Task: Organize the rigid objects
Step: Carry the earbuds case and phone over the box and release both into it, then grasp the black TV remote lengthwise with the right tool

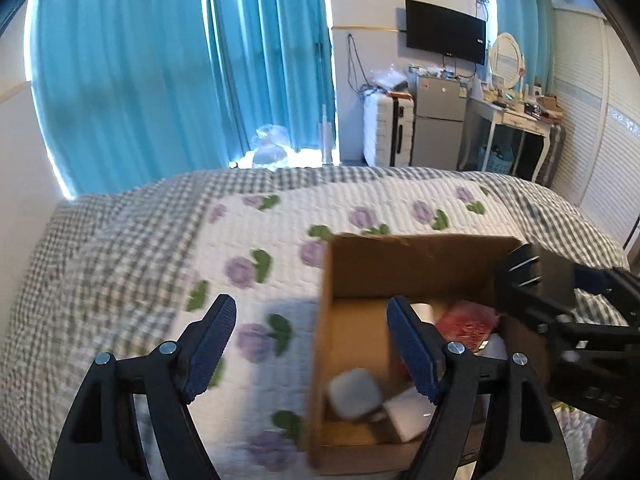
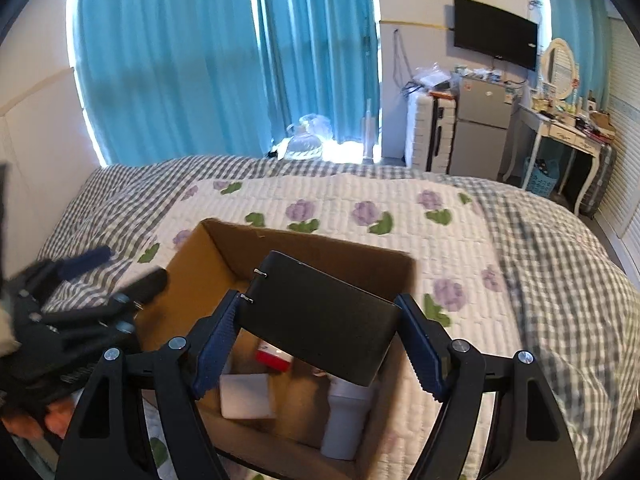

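An open cardboard box [image 1: 404,260] [image 2: 224,252] stands on the bed. In it lie a white case [image 1: 354,394], a white block [image 2: 244,396], a red packet [image 1: 466,322] [image 2: 274,356] and a white bottle [image 2: 344,420]. My right gripper [image 2: 320,340] is shut on a black rectangular box [image 2: 320,316] and holds it over the cardboard box; it shows at the right in the left wrist view [image 1: 532,280]. My left gripper [image 1: 312,344] is open and empty, at the cardboard box's left wall; it also appears in the right wrist view [image 2: 116,276].
The bed has a floral quilt [image 1: 280,216] over a grey checked cover [image 2: 560,264]. Behind it are blue curtains [image 1: 160,72], a white suitcase [image 1: 386,128], a small fridge [image 1: 440,120], a wall TV [image 1: 444,32] and a cluttered dressing table [image 1: 516,116].
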A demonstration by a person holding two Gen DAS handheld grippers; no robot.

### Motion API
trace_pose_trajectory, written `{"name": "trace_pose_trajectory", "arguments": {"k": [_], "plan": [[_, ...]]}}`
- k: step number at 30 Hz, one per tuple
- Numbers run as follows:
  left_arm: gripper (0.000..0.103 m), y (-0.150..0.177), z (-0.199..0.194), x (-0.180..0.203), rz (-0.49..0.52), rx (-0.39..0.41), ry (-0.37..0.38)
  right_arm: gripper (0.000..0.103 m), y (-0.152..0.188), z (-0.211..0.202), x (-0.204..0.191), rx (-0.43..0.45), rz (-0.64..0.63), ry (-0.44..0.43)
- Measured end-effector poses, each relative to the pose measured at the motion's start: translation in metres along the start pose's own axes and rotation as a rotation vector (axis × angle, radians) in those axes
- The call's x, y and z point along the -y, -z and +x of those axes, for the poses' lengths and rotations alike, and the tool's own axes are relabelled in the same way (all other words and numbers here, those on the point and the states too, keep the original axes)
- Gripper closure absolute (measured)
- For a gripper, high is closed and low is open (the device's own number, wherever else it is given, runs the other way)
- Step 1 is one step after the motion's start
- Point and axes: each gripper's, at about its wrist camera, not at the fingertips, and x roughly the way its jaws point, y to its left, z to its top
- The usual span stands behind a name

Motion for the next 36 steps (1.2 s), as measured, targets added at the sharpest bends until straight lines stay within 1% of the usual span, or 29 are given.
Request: {"name": "trace_pose_trajectory", "arguments": {"k": [3,5,9,11,14,15,16,18,20,22,25,26,27,28,30,33,36], "plan": [[0.023,-0.001,-0.003,-0.019,0.001,0.011,-0.02,0.027,-0.005,0.023,-0.019,-0.047,-0.02,-0.04],[0.023,0.0,-0.002,-0.03,-0.01,0.016,-0.035,0.027,-0.007,0.046,-0.034,-0.094,-0.042,-0.057],[0.023,0.003,0.009,-0.047,-0.026,0.01,-0.068,0.027,-0.007,0.084,-0.05,-0.182,-0.029,-0.117],[0.023,0.007,0.017,-0.053,-0.035,0.002,-0.062,0.027,-0.008,0.101,-0.054,-0.217,-0.017,-0.116],[0.023,0.013,0.023,-0.059,-0.048,-0.007,-0.038,0.027,-0.009,0.115,-0.056,-0.236,-0.004,-0.126],[0.023,0.015,0.024,-0.059,-0.048,-0.009,-0.03,0.025,-0.01,0.115,-0.054,-0.228,0.016,-0.139],[0.023,0.016,0.023,-0.06,-0.048,-0.011,-0.023,0.018,-0.013,0.11,-0.051,-0.2,0.038,-0.154],[0.023,0.017,0.022,-0.059,-0.05,-0.016,-0.017,0.012,-0.019,0.095,-0.047,-0.139,0.045,-0.136],[0.02,0.018,0.015,-0.057,-0.053,-0.019,-0.012,0.012,-0.022,0.084,-0.044,-0.121,0.027,-0.103],[0.014,0.02,0.006,-0.055,-0.053,-0.011,-0.018,0.012,-0.019,0.067,-0.04,-0.111,0.004,-0.068],[0.012,0.027,-0.013,-0.047,-0.028,-0.001,-0.014,0.012,-0.008,0.033,-0.031,-0.094,-0.039,-0.029],[0.011,0.031,-0.02,-0.044,-0.017,0.0,-0.015,0.012,-0.003,0.022,-0.027,-0.087,-0.049,-0.014],[0.007,0.034,-0.025,-0.042,-0.013,0.0,-0.017,0.012,0.005,0.005,-0.022,-0.077,-0.058,0.001],[0.006,0.039,-0.031,-0.041,-0.012,-0.001,-0.02,0.012,0.01,-0.007,-0.018,-0.07,-0.061,0.005],[0.005,0.05,-0.04,-0.038,-0.018,-0.012,-0.018,0.012,0.026,-0.034,-0.009,-0.061,-0.065,-0.007],[0.005,0.069,-0.049,-0.032,-0.004,-0.028,-0.015,0.012,0.047,-0.055,-0.007,-0.081,-0.111,-0.041],[0.005,0.089,-0.052,-0.025,-0.01,-0.066,0.003,0.012,0.076,-0.057,-0.018,-0.125,-0.223,-0.005]]}}
